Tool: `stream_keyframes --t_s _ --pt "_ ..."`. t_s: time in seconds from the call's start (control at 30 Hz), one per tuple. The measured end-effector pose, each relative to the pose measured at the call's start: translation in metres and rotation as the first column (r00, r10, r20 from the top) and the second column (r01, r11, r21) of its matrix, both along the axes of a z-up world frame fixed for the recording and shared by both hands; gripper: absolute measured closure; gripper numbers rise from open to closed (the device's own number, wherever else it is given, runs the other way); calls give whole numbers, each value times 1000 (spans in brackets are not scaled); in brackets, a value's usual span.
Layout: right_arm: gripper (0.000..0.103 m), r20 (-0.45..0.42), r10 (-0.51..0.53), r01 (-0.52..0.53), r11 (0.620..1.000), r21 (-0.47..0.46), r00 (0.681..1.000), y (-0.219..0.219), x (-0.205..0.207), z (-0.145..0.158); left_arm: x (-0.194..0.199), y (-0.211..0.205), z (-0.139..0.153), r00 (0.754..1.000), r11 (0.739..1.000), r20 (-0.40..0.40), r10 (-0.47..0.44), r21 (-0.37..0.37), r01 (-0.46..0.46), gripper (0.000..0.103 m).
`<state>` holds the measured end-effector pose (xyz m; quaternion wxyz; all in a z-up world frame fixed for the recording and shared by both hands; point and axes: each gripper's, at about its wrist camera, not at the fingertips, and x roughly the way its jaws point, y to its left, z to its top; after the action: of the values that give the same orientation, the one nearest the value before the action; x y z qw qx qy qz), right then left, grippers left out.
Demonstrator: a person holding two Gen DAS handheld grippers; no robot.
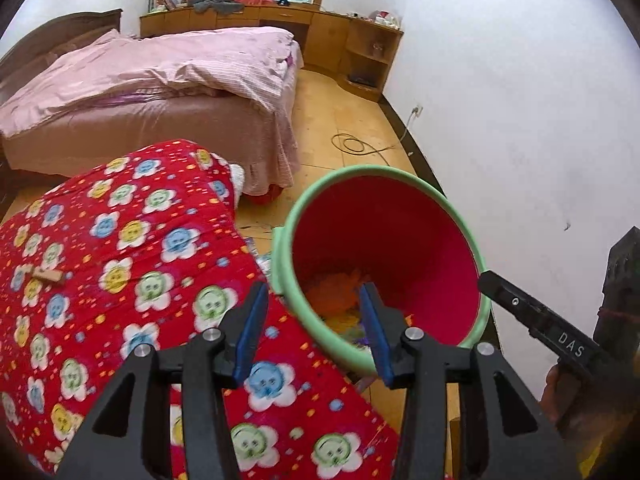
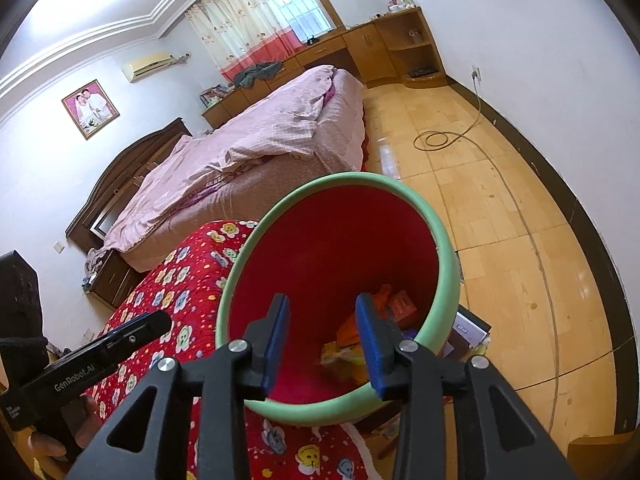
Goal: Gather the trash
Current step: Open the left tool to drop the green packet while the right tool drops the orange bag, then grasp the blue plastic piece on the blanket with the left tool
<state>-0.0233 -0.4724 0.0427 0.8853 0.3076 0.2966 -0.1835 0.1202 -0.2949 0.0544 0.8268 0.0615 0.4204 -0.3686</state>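
A red bin with a pale green rim stands on the floor beside a surface covered by a red flower-print quilt. Orange and yellow wrappers lie at its bottom. My left gripper is open and empty, held over the bin's near rim. In the right wrist view the same bin holds orange and yellow trash, and my right gripper is open and empty above its mouth. A small brown piece lies on the quilt at the left.
A bed with a pink cover stands beyond the quilt. Wooden cabinets line the far wall. A coiled cable lies on the wood floor along the white wall. Books or boxes sit by the bin.
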Motion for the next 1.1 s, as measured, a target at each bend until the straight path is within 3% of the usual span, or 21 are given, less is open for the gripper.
stream_keyframes --t_s 0.63,0.7,0.83,0.93,1.03,1.1 --pt "45 -6 69 -69 997 -32 998 61 -15 17 -15 119 -4 986 985 -2 169 30 -169 51" --pt "43 -12 76 -77 996 -37 997 69 -16 17 -18 129 -7 983 983 -1 182 37 -182 43" --pt "36 -23 81 -82 995 -48 996 83 -19 18 -25 144 -16 979 977 8 202 61 -203 38" --pt "36 -29 87 -88 995 -46 996 91 -22 16 -29 151 -24 977 974 1 214 76 -214 36" --pt "36 -37 94 -95 994 -46 995 98 -22 15 -30 156 -35 975 970 -3 224 98 -222 25" --pt "36 -44 98 -100 994 -49 994 102 -23 15 -32 157 -42 975 969 5 221 114 -220 24"
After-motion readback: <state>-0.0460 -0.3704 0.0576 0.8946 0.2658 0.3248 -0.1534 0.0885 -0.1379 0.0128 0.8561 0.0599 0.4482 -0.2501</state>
